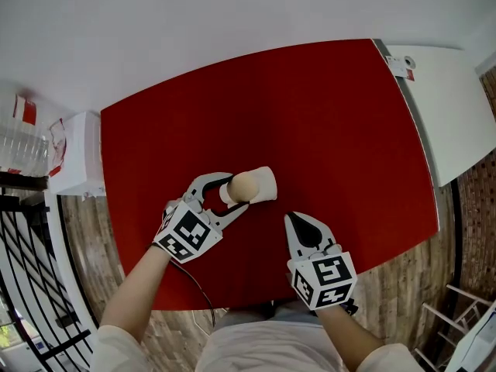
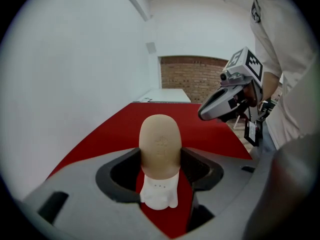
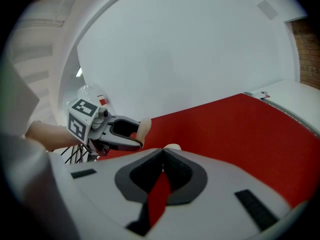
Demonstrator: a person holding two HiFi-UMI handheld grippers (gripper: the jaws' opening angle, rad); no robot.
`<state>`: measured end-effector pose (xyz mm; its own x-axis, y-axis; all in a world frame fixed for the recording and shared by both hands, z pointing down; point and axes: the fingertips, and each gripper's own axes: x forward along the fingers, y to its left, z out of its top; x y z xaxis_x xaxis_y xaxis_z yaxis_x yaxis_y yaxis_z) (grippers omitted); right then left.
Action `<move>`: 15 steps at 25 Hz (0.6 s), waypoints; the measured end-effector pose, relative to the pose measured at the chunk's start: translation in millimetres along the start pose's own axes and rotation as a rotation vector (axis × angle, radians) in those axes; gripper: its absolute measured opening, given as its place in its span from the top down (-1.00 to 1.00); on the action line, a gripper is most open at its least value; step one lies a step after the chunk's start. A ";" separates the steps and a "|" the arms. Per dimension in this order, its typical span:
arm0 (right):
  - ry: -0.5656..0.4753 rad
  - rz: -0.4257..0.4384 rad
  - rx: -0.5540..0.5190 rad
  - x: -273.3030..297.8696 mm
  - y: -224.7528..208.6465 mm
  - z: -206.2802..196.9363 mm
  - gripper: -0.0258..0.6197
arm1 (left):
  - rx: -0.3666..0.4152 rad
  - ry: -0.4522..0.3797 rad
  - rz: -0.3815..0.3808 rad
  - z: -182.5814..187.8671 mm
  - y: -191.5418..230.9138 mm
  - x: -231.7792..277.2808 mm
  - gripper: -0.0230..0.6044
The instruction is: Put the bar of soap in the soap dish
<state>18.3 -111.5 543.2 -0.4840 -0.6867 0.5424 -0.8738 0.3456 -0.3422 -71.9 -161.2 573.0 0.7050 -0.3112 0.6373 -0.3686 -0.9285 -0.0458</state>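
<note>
my left gripper (image 1: 235, 193) is clamped on the tan bar of soap (image 2: 160, 144), which stands upright between its jaws, and the white soap dish (image 2: 160, 196) sits on the red table (image 1: 325, 115) directly beneath the jaw tips and just ahead of them. my right gripper (image 1: 293, 222) hangs off to the right of the left one, jaws pressed together with nothing between them, taking no part. i judge the pickup and carry done. what's left is lowering the bar into the dish and letting go, though i can't tell whether it touches the dish yet.
</note>
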 end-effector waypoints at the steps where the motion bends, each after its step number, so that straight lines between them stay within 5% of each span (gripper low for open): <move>1: 0.000 0.000 0.003 0.5 -0.5 -1.0 0.91 | 0.008 0.011 -0.019 -3.5 0.2 4.2 0.11; 15: 0.014 -0.010 0.031 3.6 -14.4 -15.4 0.91 | 0.075 0.146 -0.162 -45.0 -6.3 53.5 0.11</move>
<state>28.4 -109.1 561.9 -0.4763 -0.6806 0.5567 -0.8766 0.3185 -0.3607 -59.1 -162.9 642.0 0.6541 -0.1292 0.7453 -0.2077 -0.9781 0.0127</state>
